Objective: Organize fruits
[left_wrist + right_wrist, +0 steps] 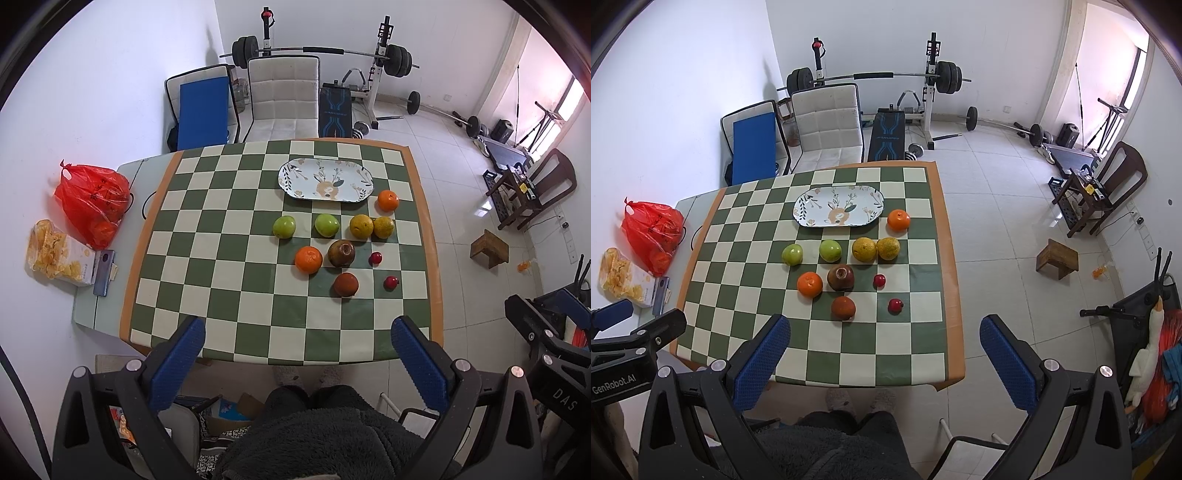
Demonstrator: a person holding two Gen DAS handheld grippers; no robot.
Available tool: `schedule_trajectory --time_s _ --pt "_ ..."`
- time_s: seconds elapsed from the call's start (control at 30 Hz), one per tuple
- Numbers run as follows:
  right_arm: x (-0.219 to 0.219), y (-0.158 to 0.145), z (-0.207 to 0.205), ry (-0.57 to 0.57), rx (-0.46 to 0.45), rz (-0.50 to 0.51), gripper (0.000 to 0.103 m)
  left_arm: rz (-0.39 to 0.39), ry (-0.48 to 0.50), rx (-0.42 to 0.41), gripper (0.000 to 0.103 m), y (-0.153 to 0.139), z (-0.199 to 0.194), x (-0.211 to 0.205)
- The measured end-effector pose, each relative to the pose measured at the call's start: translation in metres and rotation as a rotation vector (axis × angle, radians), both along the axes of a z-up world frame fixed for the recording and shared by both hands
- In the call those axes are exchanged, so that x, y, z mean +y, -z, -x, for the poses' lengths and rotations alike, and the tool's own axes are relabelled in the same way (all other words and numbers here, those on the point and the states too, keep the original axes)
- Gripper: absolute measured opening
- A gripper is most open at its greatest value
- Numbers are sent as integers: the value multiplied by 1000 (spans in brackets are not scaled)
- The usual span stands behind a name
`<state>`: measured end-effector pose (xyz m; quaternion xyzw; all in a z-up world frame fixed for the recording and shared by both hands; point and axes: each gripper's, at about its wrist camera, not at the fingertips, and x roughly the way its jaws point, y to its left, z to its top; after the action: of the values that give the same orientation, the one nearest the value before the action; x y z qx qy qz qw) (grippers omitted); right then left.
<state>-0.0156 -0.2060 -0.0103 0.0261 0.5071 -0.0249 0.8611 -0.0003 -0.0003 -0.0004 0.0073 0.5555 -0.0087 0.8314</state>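
Note:
An oval patterned plate (291, 176) (809, 206) lies empty at the far side of the checkered table (221, 229) (757, 236). Fruit lies loose in front of it: two green apples (284, 227) (327, 224), two yellow pears (361, 226) (384, 227), two oranges (388, 200) (308, 259), two brownish fruits (341, 253) (346, 284) and two small red fruits (375, 258) (391, 283). My left gripper (297, 365) and right gripper (884, 363) are both open and empty, held high above the table's near edge.
A red plastic bag (92, 199), a box of chips (59, 254) and a phone (104, 272) sit on a side surface left of the table. A white chair (284, 99) and weight bench (334, 110) stand behind. A wooden stool (489, 249) stands on the floor at right.

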Motion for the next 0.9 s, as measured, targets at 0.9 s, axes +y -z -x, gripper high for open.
schedule_trajectory --time_s 0.9 --pt "0 -13 -12 8 -14 14 103 6 7 -6 103 -9 -9 -28"
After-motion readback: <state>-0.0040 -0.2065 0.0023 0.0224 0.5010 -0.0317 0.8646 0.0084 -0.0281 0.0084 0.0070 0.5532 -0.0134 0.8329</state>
